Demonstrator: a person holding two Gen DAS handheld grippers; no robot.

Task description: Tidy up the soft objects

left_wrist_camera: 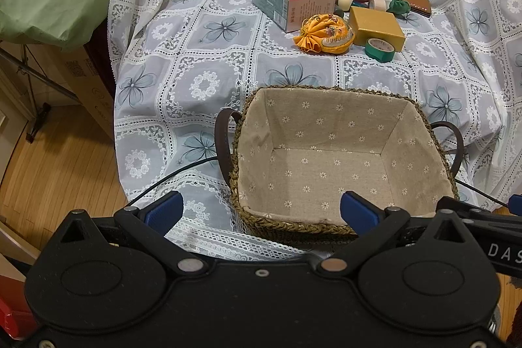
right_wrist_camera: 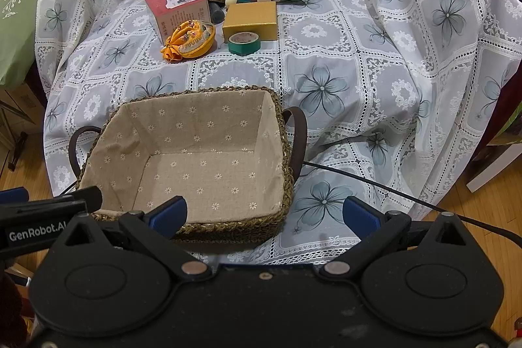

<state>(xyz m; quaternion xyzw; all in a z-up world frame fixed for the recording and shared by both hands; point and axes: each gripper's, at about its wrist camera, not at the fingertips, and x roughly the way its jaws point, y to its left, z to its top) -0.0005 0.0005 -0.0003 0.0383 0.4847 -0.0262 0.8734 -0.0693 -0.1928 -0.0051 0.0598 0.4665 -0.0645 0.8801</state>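
Jaws spread above floral lace cloth [right_wrist_camera: 359,61], wood floor [left_wrist_camera: 58,172].

My left wrist camera looks forward and down along my left tongs [left_wrist_camera: 261,212], from just off the near edge of the cloth-covered seat [left_wrist_camera: 202,61]. The basket [left_wrist_camera: 248,106] sits close, right of centre; wooden floor shows at the left edge. My right wrist camera faces the same way from just beside it, over my right tongs [right_wrist_camera: 264,214], with the basket [right_wrist_camera: 277,106] close and left of centre. Each view catches the other tongs at its inner edge. Both share the basket, the patterned cloth and the cluster of things near the far edge: the orange pouch [left_wrist_camera: 323,33] [right_wrist_camera: 191,38] and the green tape roll [left_wrist_camera: 380,49] [right_wrist_camera: 244,43].
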